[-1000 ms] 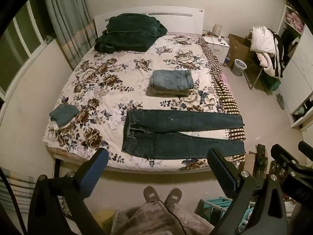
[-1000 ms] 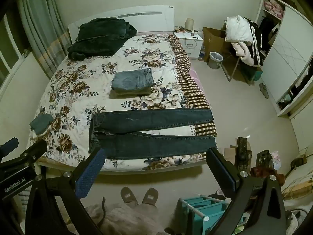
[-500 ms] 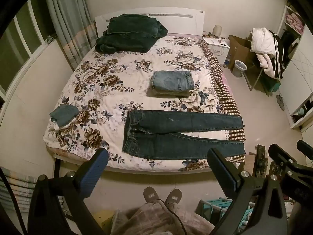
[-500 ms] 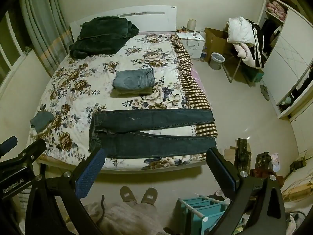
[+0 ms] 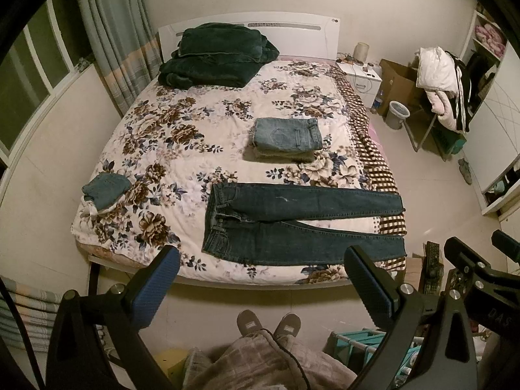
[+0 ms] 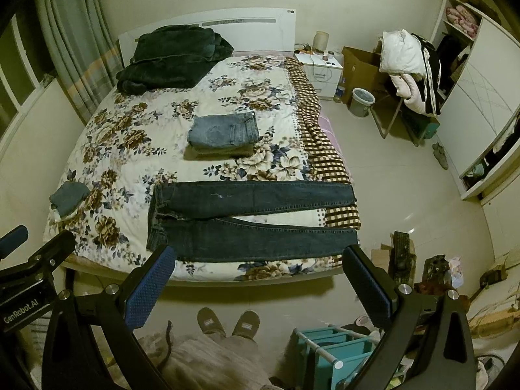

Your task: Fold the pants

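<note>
Dark blue jeans (image 5: 292,221) lie flat along the near edge of the floral bed (image 5: 169,149), waist at the left, legs running right; they also show in the right wrist view (image 6: 247,221). My left gripper (image 5: 260,276) is open and empty, held high above the floor in front of the bed. My right gripper (image 6: 258,274) is open and empty too, beside it. Both are well short of the jeans.
A folded light-blue jeans stack (image 5: 287,138) sits mid-bed, a dark green blanket pile (image 5: 214,55) at the headboard, a small folded cloth (image 5: 105,188) at the left edge. A teal rack (image 6: 338,351) stands on the floor by my feet (image 6: 227,323).
Both views have drifted slightly; the bed and jeans sit a little lower and to the right in frame. Both grippers stay open and nothing on the bed moved.
</note>
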Demonstrator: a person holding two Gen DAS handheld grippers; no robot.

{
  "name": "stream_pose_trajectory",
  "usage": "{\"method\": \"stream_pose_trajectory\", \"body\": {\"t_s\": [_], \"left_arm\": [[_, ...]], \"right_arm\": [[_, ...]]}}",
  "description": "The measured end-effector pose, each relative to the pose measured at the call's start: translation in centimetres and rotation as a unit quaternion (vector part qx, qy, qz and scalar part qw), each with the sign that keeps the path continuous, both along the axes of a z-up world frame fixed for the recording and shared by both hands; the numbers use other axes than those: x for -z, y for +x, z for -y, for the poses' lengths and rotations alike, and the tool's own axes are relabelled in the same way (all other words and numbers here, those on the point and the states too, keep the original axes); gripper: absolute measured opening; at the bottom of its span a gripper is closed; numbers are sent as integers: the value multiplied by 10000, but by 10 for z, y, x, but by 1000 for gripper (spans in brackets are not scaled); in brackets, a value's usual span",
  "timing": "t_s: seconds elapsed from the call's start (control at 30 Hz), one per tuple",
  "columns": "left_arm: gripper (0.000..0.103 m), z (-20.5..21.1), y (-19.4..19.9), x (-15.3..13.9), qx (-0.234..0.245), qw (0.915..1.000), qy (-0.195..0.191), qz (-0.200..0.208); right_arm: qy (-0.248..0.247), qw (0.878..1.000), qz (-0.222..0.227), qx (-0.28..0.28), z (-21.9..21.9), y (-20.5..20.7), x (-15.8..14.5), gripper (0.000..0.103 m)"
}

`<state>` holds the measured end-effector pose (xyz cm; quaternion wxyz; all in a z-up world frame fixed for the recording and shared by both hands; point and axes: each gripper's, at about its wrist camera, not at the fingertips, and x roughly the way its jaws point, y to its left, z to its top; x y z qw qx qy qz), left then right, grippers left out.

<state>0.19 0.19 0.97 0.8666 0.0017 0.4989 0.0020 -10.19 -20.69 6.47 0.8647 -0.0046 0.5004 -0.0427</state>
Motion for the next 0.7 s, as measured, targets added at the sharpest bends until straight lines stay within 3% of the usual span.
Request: {"method": "stream_pose_trajectory", "body": {"t_s": [0.7], "left_arm": [[103, 0, -1, -2, 1, 10000, -22, 6]], "right_arm": [[-13, 10000, -28, 8, 0, 1, 3, 103]]}}
